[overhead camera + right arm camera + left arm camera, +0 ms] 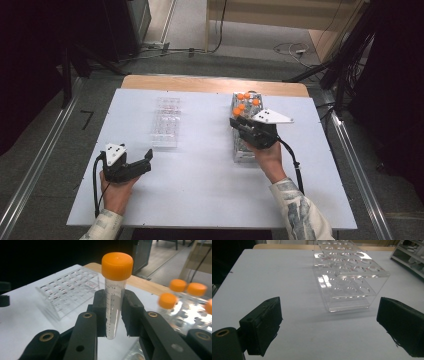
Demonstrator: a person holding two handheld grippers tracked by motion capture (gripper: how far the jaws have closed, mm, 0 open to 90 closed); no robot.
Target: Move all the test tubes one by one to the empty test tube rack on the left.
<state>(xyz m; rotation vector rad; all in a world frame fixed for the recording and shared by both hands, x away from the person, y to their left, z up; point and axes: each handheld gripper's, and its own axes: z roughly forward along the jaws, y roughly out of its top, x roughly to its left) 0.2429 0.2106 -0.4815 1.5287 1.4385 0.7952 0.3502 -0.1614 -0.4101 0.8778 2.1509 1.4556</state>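
From above, the right gripper [239, 121] hangs over the loaded tube rack [243, 150], the left gripper [145, 159] near an empty clear rack [165, 121]. Left gripper view: jaws spread wide before that rack. Right gripper view: jaws pinch an orange-capped tube [115, 292], graduations "14, 13, 12" legible; next it likely needs carrying to an empty hole.

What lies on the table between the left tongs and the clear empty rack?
Nothing: the high view shows bare white table between the open left tongs and the empty rack.
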